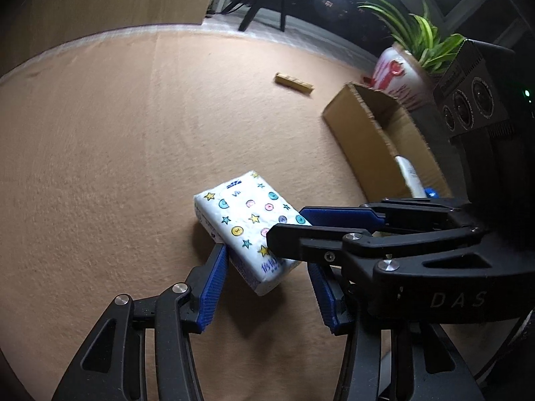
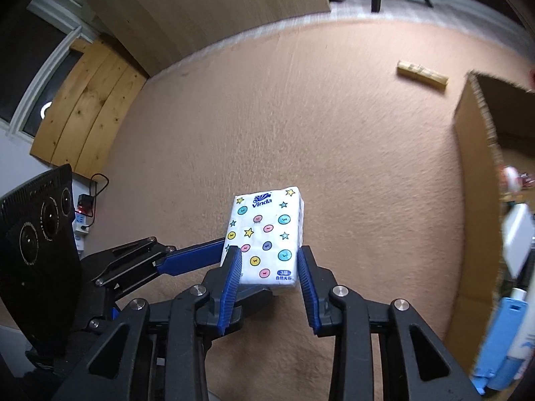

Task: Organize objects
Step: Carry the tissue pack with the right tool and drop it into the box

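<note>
Tan carpet forms the working surface. At centre left, the tissue pack is lifted clear of the carpet; the left gripper straddles its near end, 1 pad touching, the other apart, so its grip cannot be confirmed. The right gripper pinches the pack across its width, probably a 2-handed transfer. Further right lie a wooden block and the open cardboard box, the likely destination, already holding items, with a potted plant behind.

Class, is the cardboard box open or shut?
Open: the cardboard box has no lid on top, and a white bottle shows inside.
</note>
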Available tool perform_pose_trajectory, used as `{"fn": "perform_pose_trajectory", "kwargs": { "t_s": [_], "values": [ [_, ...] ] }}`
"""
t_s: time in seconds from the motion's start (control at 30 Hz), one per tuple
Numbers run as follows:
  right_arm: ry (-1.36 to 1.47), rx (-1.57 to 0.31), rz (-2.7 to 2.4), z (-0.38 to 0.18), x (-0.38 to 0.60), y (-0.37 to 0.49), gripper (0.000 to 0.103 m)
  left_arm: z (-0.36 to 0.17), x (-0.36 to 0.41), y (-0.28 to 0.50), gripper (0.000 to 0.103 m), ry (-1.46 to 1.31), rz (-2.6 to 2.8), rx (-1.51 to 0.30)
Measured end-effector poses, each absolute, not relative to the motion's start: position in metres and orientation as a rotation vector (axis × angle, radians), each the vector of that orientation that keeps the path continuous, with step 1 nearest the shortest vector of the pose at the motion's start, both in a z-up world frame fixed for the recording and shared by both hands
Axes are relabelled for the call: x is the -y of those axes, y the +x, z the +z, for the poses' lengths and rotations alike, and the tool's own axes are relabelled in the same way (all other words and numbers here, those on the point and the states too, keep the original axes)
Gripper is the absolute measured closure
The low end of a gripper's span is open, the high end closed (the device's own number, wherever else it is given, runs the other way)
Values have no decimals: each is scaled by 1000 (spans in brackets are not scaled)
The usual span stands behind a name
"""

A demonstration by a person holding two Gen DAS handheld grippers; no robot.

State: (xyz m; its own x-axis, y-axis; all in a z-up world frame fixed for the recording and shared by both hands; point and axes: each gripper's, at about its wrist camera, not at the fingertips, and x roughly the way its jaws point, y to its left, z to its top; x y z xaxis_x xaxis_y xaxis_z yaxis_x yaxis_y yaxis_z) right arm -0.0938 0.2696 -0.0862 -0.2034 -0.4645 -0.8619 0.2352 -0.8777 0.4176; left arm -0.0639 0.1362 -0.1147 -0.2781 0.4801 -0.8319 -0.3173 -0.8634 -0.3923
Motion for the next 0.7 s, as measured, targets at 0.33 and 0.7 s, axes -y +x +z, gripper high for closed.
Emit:
{"fn": "perform_pose_trajectory", "kwargs": {
  "t_s": [0.33, 0.7],
  "values": [
    [1496, 388, -2269, -40, -328, -64, 72, -69, -185, -61, 51, -1355, 2140, 144],
    [1449, 473, -2430, -20, -397, -34, 72, -39, -265, -56, 51, -1246, 2028, 42]
  ]
}}
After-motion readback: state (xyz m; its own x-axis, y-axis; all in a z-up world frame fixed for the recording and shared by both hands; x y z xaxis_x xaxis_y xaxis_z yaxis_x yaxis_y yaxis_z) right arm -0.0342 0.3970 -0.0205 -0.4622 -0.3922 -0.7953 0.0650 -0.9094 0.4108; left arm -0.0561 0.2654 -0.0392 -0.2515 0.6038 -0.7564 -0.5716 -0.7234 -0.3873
